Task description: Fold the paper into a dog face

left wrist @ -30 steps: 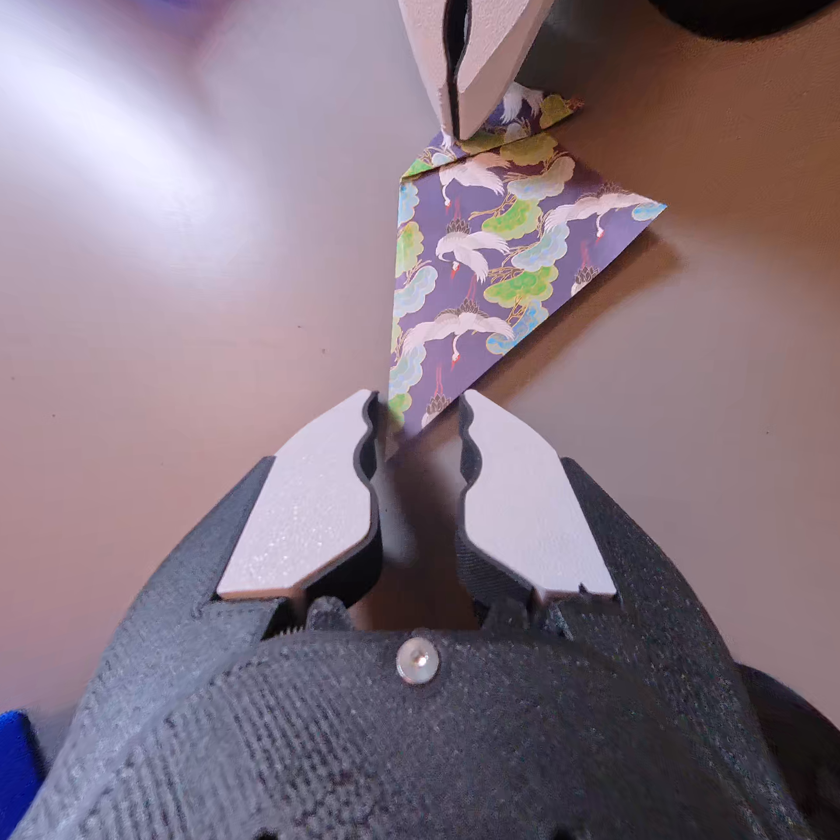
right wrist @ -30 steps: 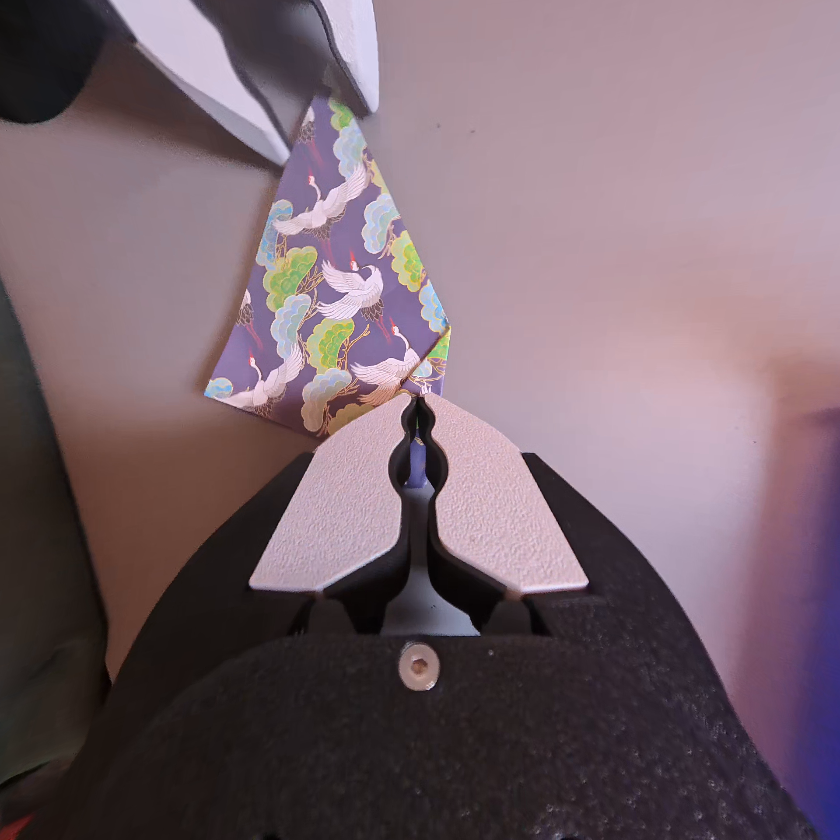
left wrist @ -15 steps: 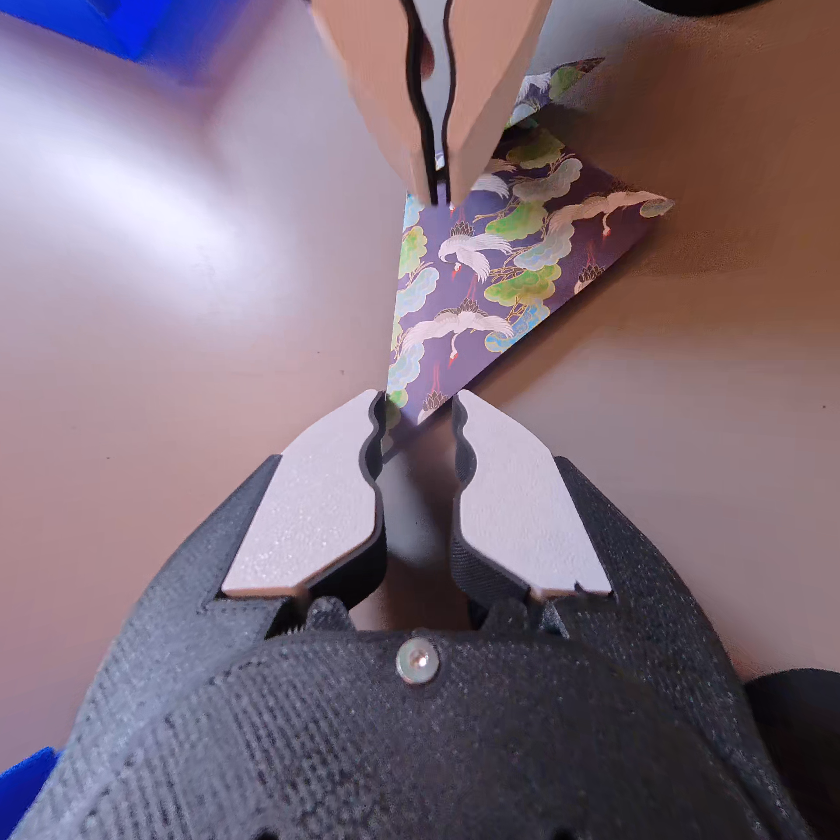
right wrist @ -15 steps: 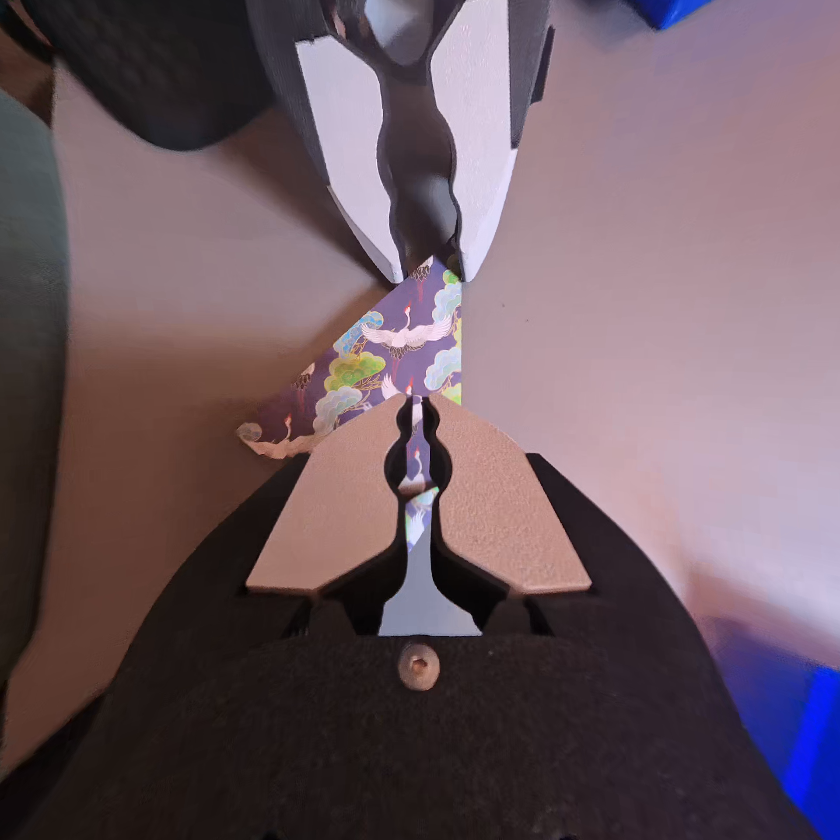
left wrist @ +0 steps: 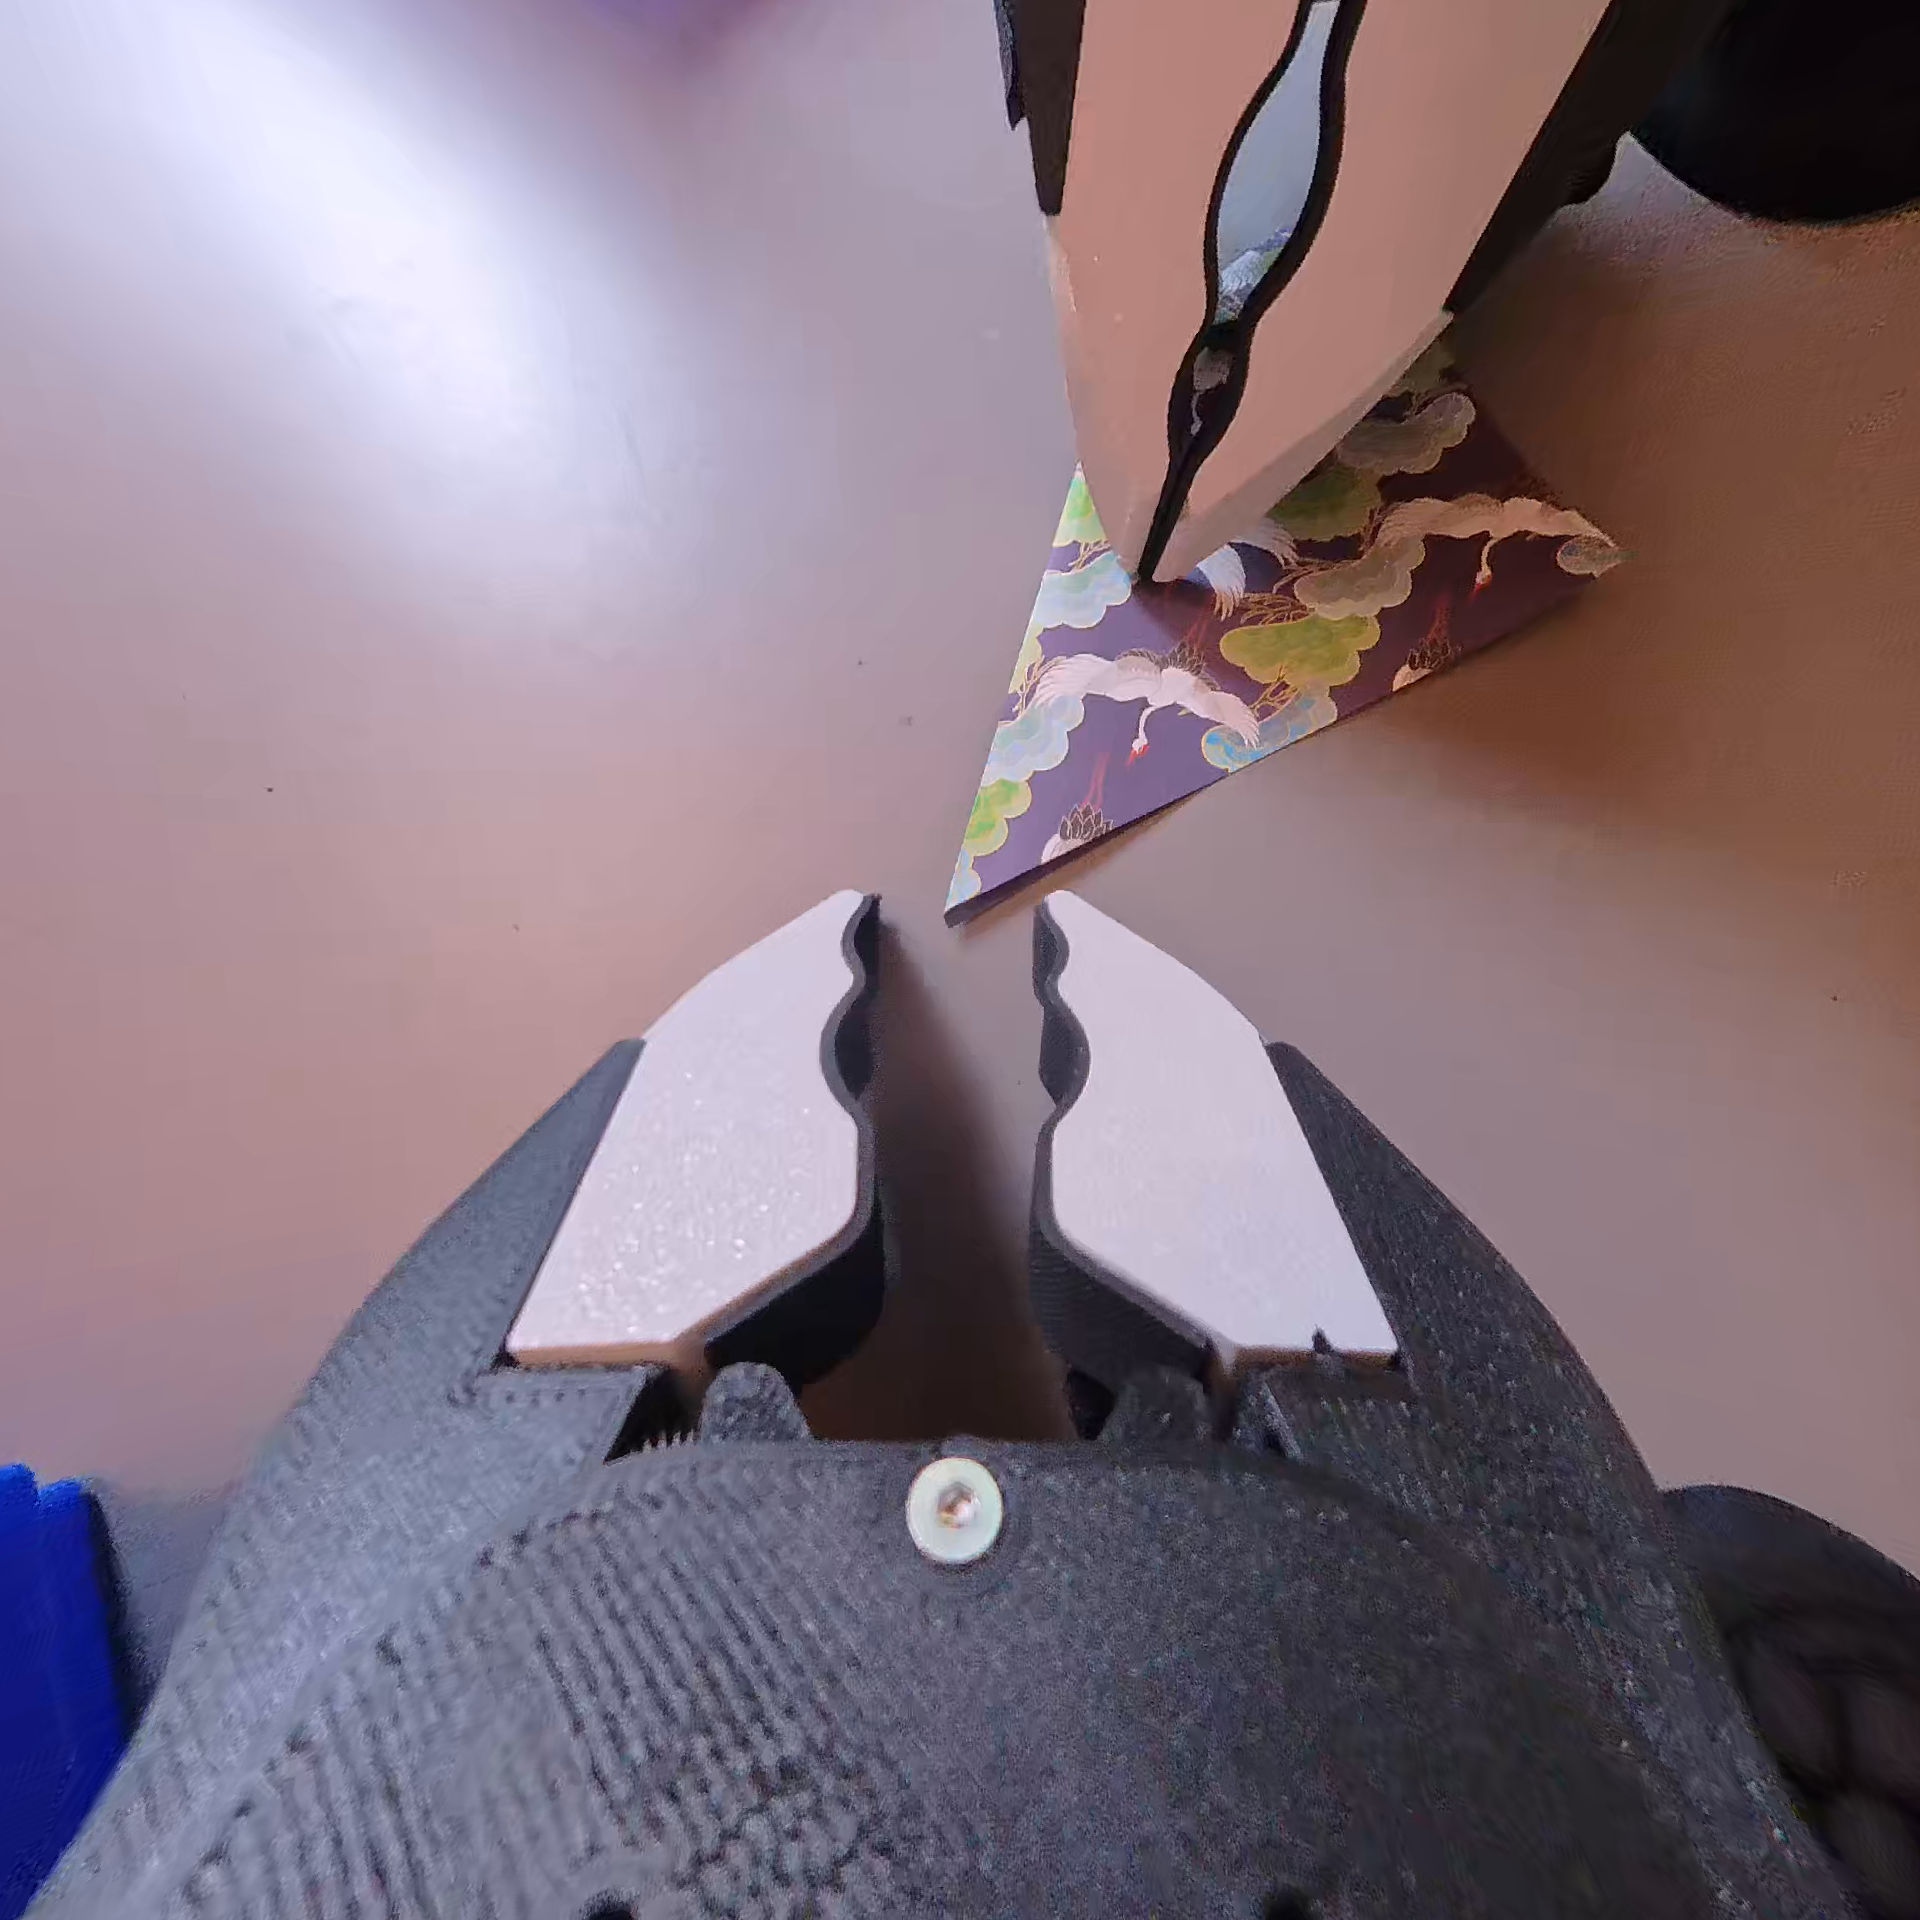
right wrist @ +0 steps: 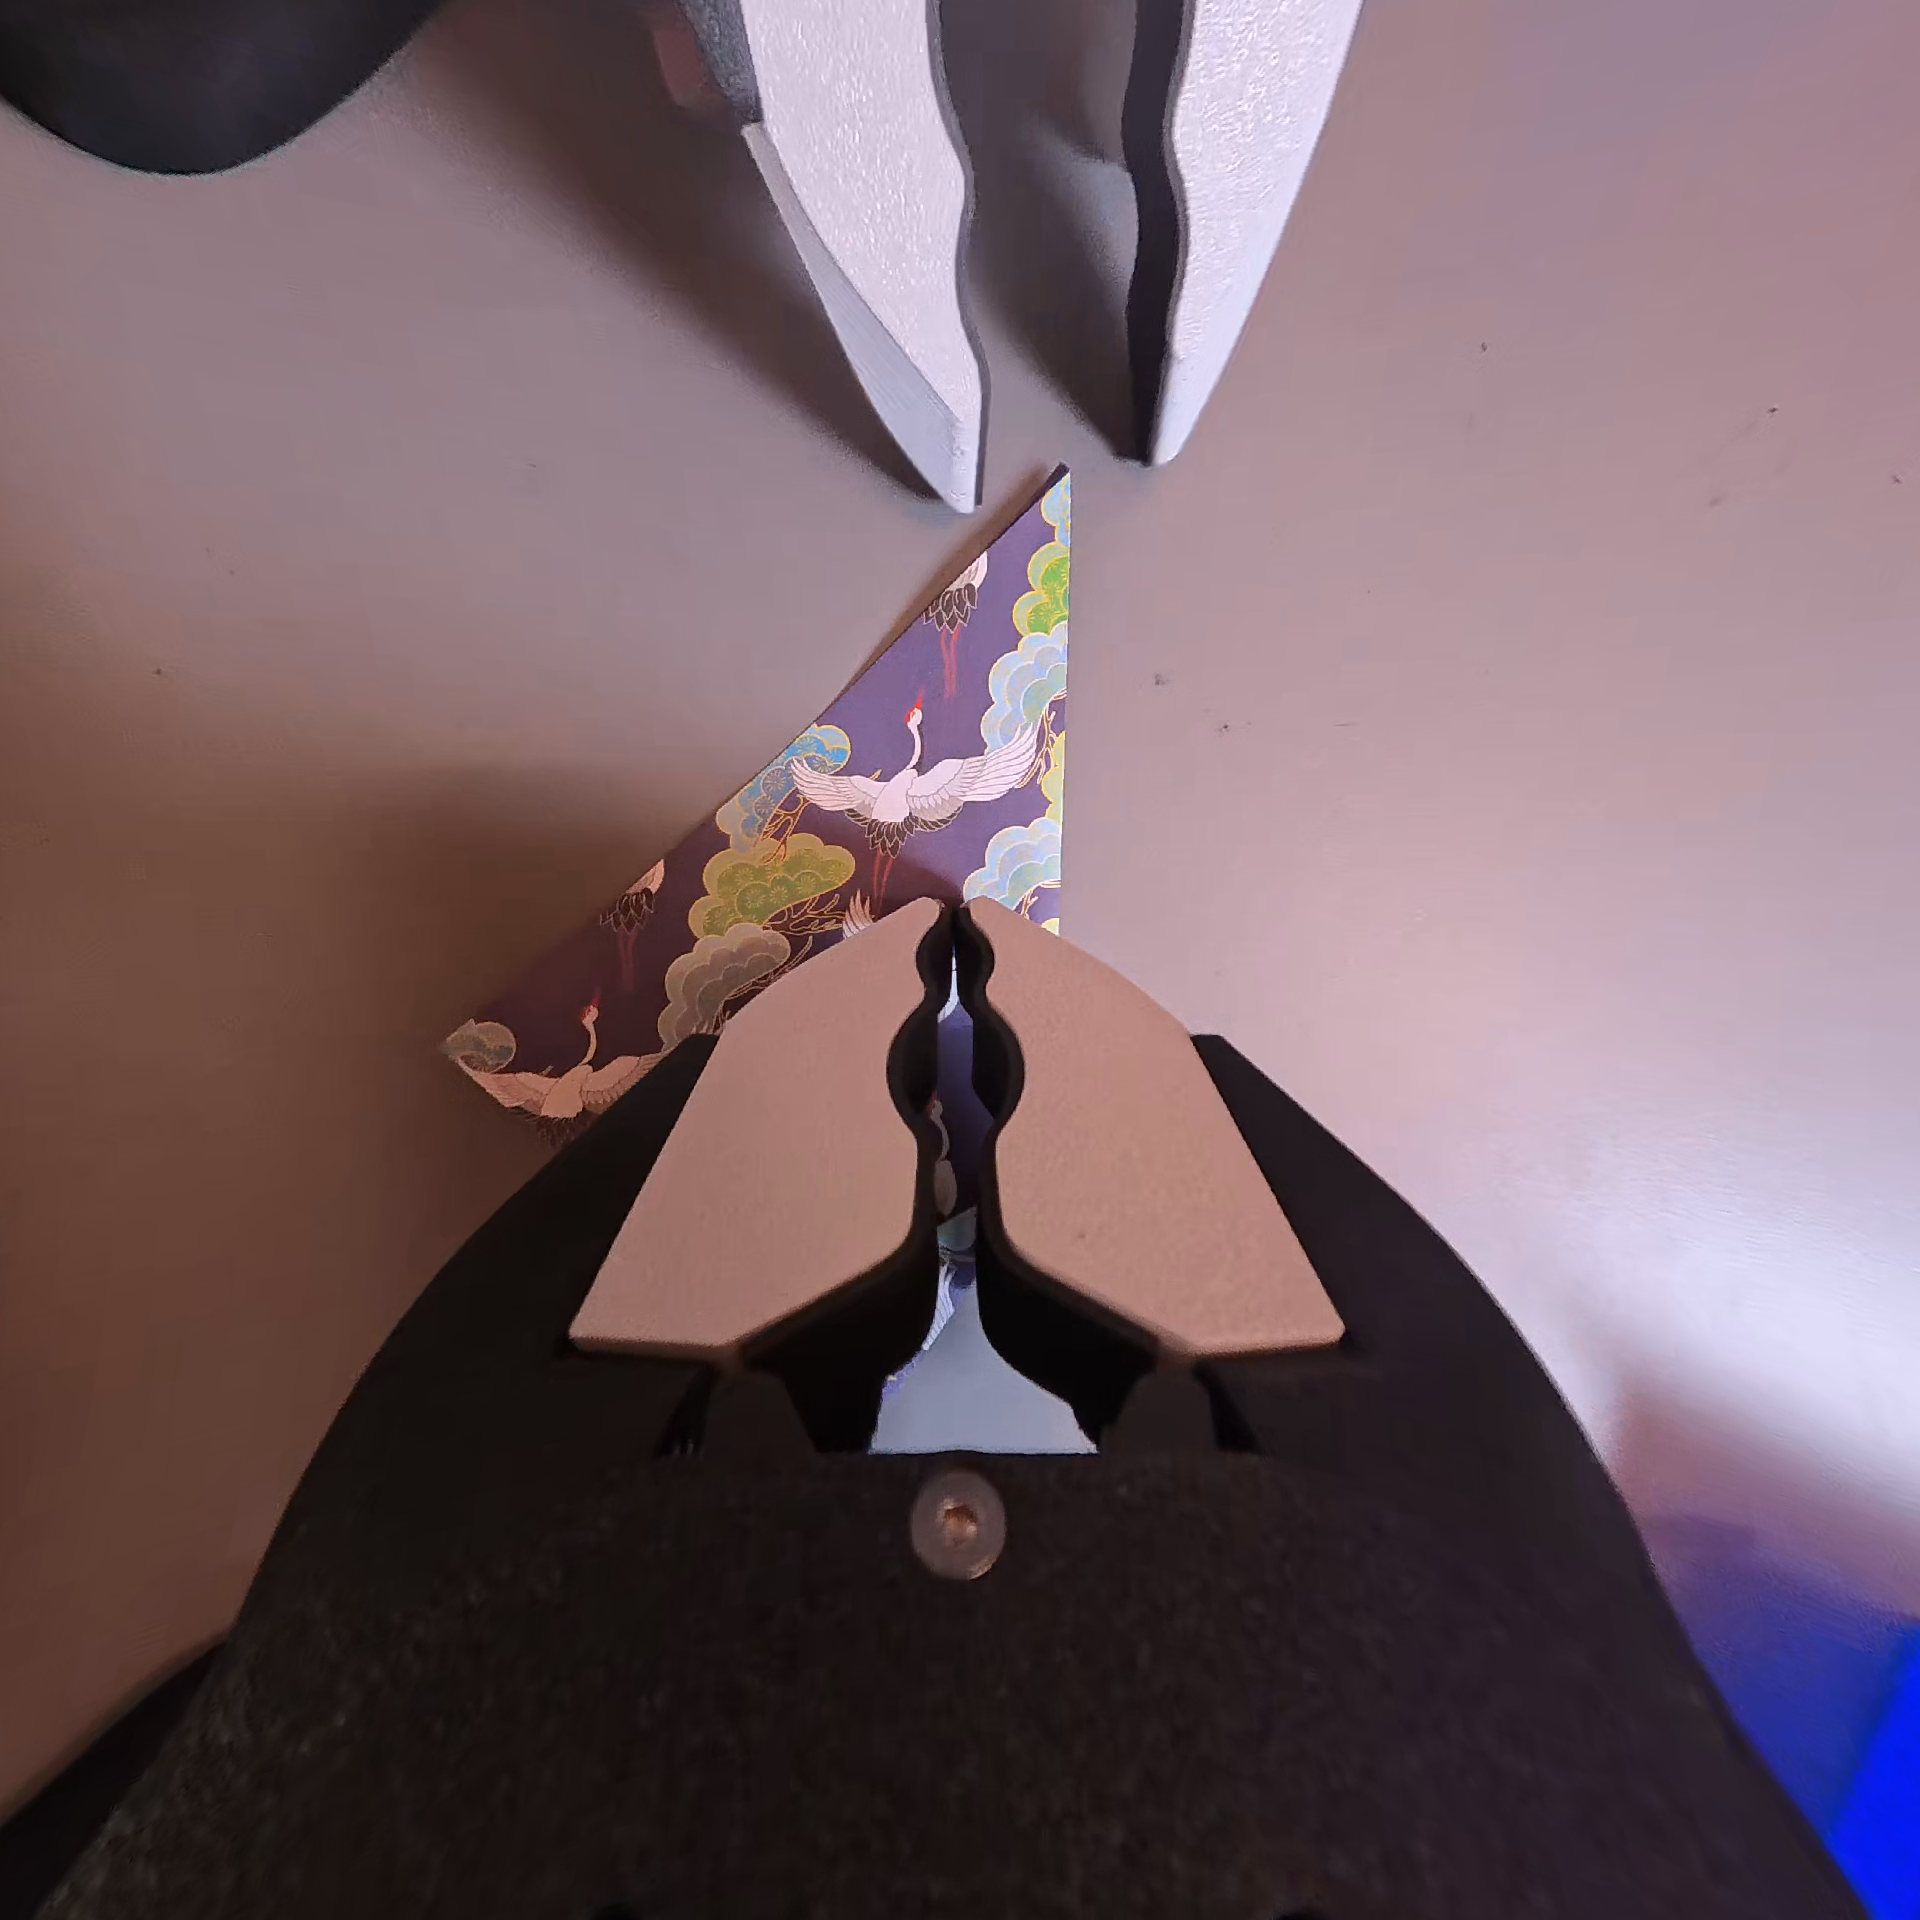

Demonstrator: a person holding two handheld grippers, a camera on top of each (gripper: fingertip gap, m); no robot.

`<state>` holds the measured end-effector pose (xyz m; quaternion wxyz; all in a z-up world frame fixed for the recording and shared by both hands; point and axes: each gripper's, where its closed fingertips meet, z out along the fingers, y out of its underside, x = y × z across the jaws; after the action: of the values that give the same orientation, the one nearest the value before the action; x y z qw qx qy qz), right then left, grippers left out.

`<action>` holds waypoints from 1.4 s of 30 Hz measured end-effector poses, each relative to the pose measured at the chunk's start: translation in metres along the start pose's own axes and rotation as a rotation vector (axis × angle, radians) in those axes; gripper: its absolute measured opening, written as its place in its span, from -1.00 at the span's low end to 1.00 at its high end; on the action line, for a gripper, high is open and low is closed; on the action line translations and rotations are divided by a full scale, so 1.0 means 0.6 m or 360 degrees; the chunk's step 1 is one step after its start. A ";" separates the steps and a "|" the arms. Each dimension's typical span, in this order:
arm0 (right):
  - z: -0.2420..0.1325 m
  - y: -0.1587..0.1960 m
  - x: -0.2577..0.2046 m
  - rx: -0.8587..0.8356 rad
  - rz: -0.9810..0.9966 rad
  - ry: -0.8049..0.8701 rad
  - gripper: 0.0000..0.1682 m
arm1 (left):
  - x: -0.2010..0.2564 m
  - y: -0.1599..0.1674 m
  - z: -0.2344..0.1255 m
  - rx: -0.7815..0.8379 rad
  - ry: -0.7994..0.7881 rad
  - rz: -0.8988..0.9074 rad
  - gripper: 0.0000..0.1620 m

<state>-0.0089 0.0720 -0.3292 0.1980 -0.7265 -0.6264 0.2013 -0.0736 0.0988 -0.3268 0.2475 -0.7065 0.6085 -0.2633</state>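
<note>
Pressing our right hand-held gripper [right wrist: 954, 914], fingers nearly closed with a folded flap between them, onto the thin crane-patterned purple paper triangle [left wrist: 1226, 707] lying flat on the grey counter [left wrist: 468, 675], we hold the empty left hand-held gripper [left wrist: 956, 914] parted at its light, easily creased near corner.

Left wrist view: open left gripper [left wrist: 956, 914] just short of folded paper's near corner.

Grey-padded black two-finger left gripper, lower centre, jaws apart, nothing between them. Purple crane-and-cloud patterned folded paper triangle [left wrist: 1226, 675] lies flat on the smooth brownish tabletop [left wrist: 468, 727], right of centre. Right gripper [left wrist: 1153, 566] descends from upper right, jaws together, tips pressed on the paper. Blue object [left wrist: 42, 1662] at lower left edge.
</note>
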 end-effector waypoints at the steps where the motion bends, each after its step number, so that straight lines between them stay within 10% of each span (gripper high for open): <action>1: 0.000 0.000 0.000 0.0007 0.0003 0.0004 -1.00 | 0.001 0.000 0.000 -0.0003 0.0001 -0.0001 -0.67; 11: 0.000 0.000 0.001 0.0043 0.0018 0.0044 -1.00 | -0.002 -0.007 0.002 -0.0017 -0.0081 0.0134 -0.99; 23: 0.000 0.000 0.002 0.0059 0.0083 0.0038 -1.00 | 0.069 -0.088 -0.018 0.0363 0.0099 0.0383 -1.00; 42: -0.006 0.010 0.007 0.0029 0.0027 0.0104 -1.00 | 0.132 -0.072 0.054 0.0157 0.0269 0.0436 -1.00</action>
<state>-0.0015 0.0754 -0.3296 0.2233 -0.7361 -0.6117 0.1850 -0.0110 0.0275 -0.3160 0.2632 -0.5794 0.7041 -0.3151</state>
